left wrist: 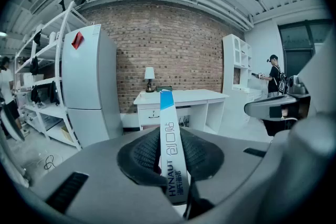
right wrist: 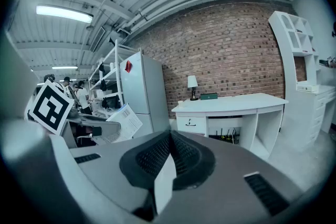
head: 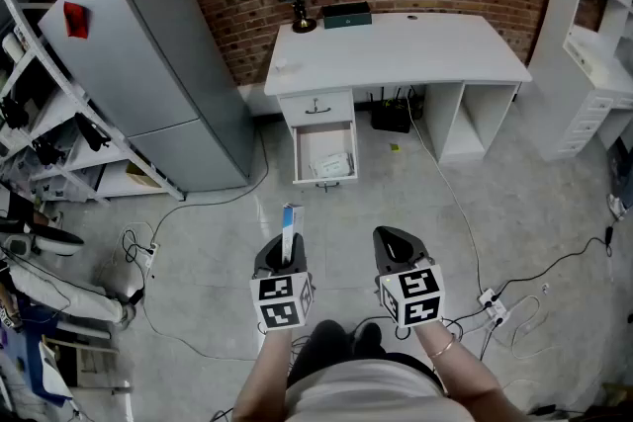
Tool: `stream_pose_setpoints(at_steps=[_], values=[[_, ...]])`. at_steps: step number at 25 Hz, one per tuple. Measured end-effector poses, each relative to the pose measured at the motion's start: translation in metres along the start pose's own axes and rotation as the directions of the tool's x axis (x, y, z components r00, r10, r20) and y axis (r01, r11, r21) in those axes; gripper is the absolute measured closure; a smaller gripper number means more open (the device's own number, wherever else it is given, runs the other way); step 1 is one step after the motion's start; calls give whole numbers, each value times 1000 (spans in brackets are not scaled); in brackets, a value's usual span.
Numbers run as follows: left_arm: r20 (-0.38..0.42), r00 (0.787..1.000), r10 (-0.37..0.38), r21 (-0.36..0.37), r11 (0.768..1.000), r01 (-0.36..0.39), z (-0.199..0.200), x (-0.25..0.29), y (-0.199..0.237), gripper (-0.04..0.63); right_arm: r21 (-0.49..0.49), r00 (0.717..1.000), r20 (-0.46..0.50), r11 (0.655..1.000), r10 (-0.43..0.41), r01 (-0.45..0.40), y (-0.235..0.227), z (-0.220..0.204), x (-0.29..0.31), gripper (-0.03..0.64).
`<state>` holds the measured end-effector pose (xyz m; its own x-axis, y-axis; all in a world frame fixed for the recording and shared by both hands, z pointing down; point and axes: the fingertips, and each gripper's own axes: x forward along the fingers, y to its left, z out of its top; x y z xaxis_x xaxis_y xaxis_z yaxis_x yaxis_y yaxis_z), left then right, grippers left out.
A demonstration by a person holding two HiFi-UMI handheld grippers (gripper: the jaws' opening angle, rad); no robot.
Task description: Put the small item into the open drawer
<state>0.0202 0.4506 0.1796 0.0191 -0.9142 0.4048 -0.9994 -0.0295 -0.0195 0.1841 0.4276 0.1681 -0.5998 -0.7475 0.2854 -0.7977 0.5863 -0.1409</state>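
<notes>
Two grippers are hovering side by side, well short of the desk (head: 415,49). The left gripper (head: 282,257) is pinching one slim box (head: 289,230), its jaws narrowly parted on the lower end and the blue tip pointing to 12 o'clock. The right gripper (right wrist: 168,157) is carrying nothing, its jaws pressing together. At 12 o'clock the one desk is showing two drawers: the upper drawer (head: 316,106) is sitting closed, and the lower drawer (head: 300,158) is standing open, holding one pale packet (head: 334,165).
</notes>
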Motion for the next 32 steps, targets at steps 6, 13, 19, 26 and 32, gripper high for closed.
stream_pose_setpoints(at_steps=[6, 13, 19, 26, 32], values=[[6, 1000, 9, 3, 1000, -9, 4, -2, -10, 517, 55, 1000, 23, 998, 8, -10, -12, 0, -16, 611], [1, 999, 32, 2, 999, -32, 10, 10, -2, 517, 81, 1000, 20, 997, 1, -2, -23, -2, -12, 611], [-17, 999, 43, 5, 999, -43, 13, 45, 18, 517, 127, 1000, 17, 992, 24, -26, -32, -1, 27, 611], [-45, 998, 37, -28, 999, -38, 23, 133, 78, 517, 139, 999, -34, 990, -1, 6, -44, 9, 115, 611], [-60, 998, 22, -10, 1000, -22, 46, 223, 128, 517, 150, 996, -79, 988, -33, 45, -61, 29, 211, 611]])
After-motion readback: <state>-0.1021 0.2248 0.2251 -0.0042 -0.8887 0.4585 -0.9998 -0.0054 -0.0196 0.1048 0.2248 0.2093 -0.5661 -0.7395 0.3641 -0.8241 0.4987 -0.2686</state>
